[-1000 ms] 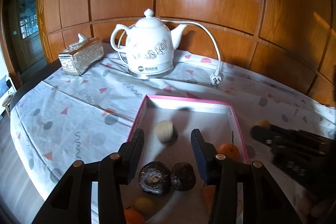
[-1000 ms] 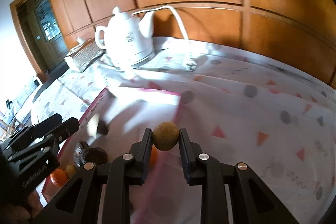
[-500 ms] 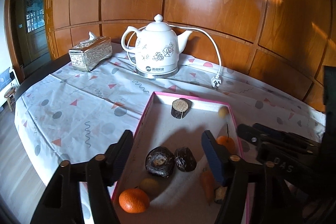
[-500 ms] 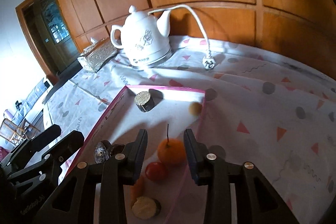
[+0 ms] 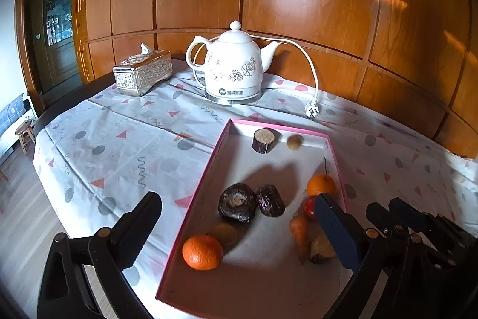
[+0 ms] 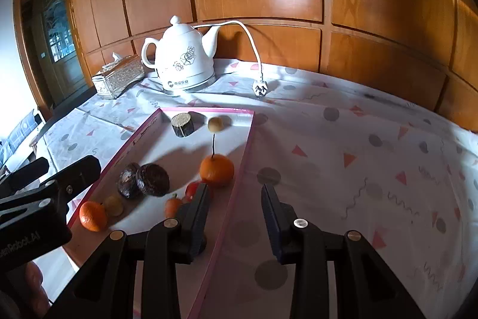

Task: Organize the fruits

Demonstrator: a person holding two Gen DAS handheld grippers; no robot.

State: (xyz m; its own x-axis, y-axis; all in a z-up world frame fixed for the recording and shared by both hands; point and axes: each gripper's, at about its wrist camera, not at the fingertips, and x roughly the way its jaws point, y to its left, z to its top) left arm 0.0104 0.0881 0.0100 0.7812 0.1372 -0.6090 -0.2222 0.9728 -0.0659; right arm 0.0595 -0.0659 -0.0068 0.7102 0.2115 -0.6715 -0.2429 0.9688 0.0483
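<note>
Left wrist view: left gripper (image 5: 239, 232) has jaws spread wide, nothing between them, hovering over the near end of the pink-rimmed tray (image 5: 219, 145). Tray sits on a patterned tablecloth (image 5: 125, 139). Inside the tray: an orange (image 5: 202, 252) at the near left, a dull yellow fruit (image 5: 225, 233) just behind it, two dark wrinkled fruits (image 5: 249, 203) touching each other mid-tray, a carrot (image 5: 299, 230) and a cut pale piece (image 5: 320, 249) near the right finger, a red fruit (image 5: 309, 207) partly hidden by that finger, and a stemmed orange (image 5: 320, 184) against the right wall. At the far end, a cork-topped dark cylinder (image 5: 263, 140) with a small tan round fruit (image 5: 294, 141) just beside it. Right gripper (image 5: 412, 220) shows at the right edge; jaw state cannot be told here. Beyond the tray: white kettle (image 5: 234, 71), its plug (image 5: 311, 110), silver tissue box (image 5: 143, 73).

Right wrist view: right gripper (image 6: 236, 214) has jaws spread, empty, straddling the tray's right rim (image 6: 243, 166): left finger over the tray, right finger over the tablecloth (image 6: 358, 154). Stemmed orange (image 6: 216, 169) lies just ahead of the left finger, red fruit (image 6: 192, 189) and carrot (image 6: 172, 205) beside it. Dark fruits (image 6: 143, 180) mid-tray, orange (image 6: 92, 216) and yellow fruit (image 6: 113, 205) near left. Cylinder (image 6: 182, 124) and tan fruit (image 6: 215, 124) at the far end. Left gripper (image 6: 44, 184) at the left edge. Kettle (image 6: 185, 65) and tissue box (image 6: 118, 76) behind.
</note>
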